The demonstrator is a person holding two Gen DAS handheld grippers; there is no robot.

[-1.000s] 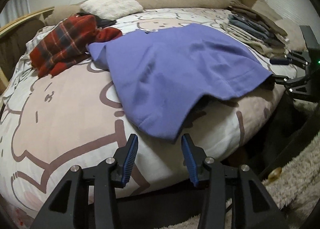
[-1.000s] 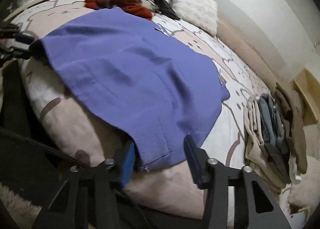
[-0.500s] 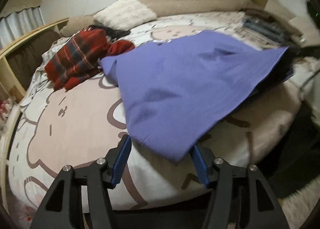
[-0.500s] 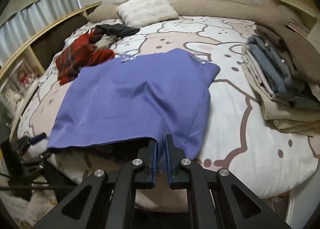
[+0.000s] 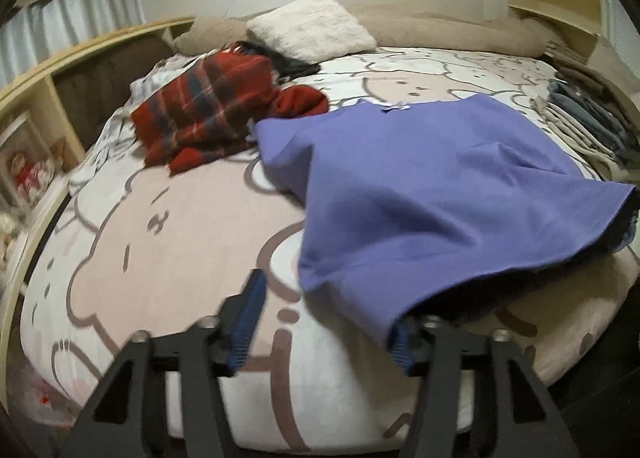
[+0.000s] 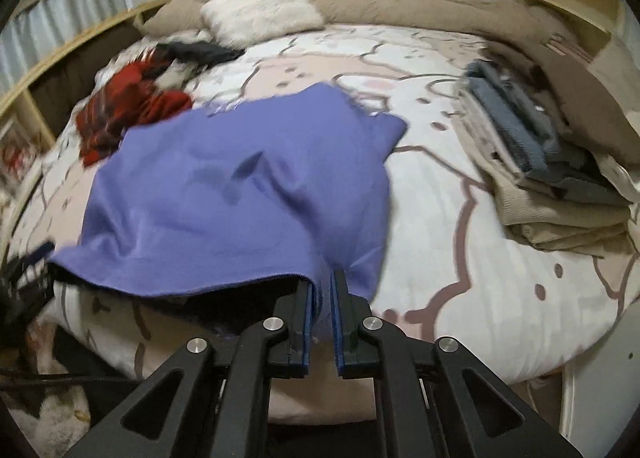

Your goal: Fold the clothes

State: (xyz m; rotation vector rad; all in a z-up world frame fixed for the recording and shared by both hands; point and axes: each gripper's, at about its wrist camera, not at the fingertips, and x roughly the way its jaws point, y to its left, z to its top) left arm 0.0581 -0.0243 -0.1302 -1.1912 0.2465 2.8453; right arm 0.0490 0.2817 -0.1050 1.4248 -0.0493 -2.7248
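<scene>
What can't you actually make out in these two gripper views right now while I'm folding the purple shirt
- Left wrist view: the left gripper has its jaws apart; whether the shirt corner touches the right-hand one is hidden by cloth and blur.
- Left wrist view: the right gripper at the far right edge is cut off and covered by the shirt hem.
- Right wrist view: what lies under the lifted hem is in shadow.
- Both views: the count in the folded stack is blurred.

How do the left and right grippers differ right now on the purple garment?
The right gripper is shut on the purple garment, pinching its near hem; the left gripper is open, jaws spread wide. The right lifts its corner off the bed; the left grips nothing, one finger tucked under the hem. Both sit at the garment's near edge.
</scene>
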